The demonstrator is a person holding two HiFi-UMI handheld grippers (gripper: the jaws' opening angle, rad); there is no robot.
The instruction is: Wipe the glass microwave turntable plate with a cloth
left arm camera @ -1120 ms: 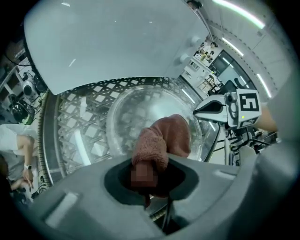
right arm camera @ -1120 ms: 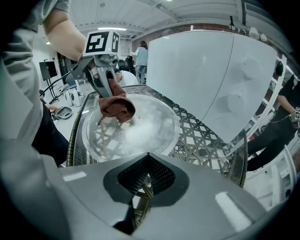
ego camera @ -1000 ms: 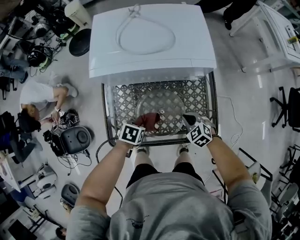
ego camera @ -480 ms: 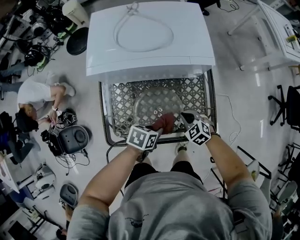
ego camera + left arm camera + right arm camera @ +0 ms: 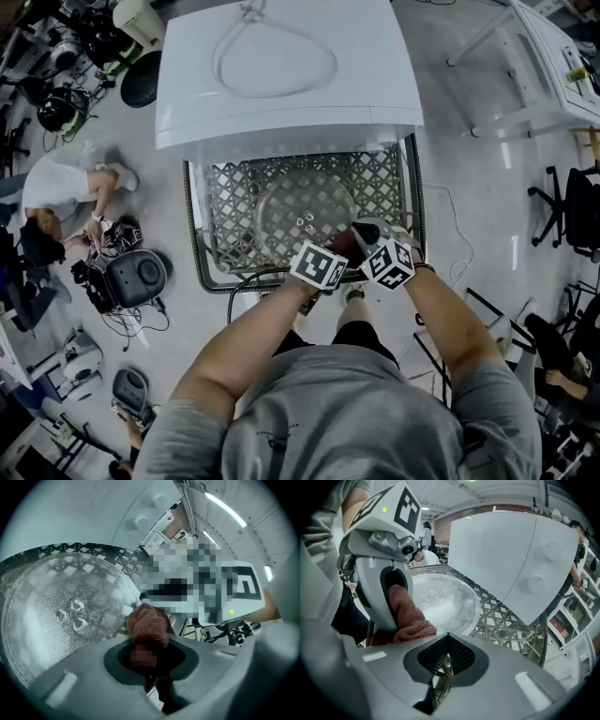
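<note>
**Brown cloth pinched at the plate's near rim, glass spreading away leftward**

Left gripper (image 5: 147, 645) jaws are clamping a bunched reddish-brown cloth (image 5: 149, 623). The cloth is bulging forward out of them and seems to be meeting the near right edge of the glass turntable plate (image 5: 56, 620). Nearly all of the round glass is lying ahead and to the left of these jaws, so a wiping stroke would probably be heading that way. Right gripper (image 5: 449, 641) is sitting just right of the cloth, its jaws closed together with nothing showing between them. Their tips are sitting at the plate's rim, but whether they are nipping it is unclear. Beyond both grippers, the plate is resting on a metal lattice rack (image 5: 501, 616).
</note>
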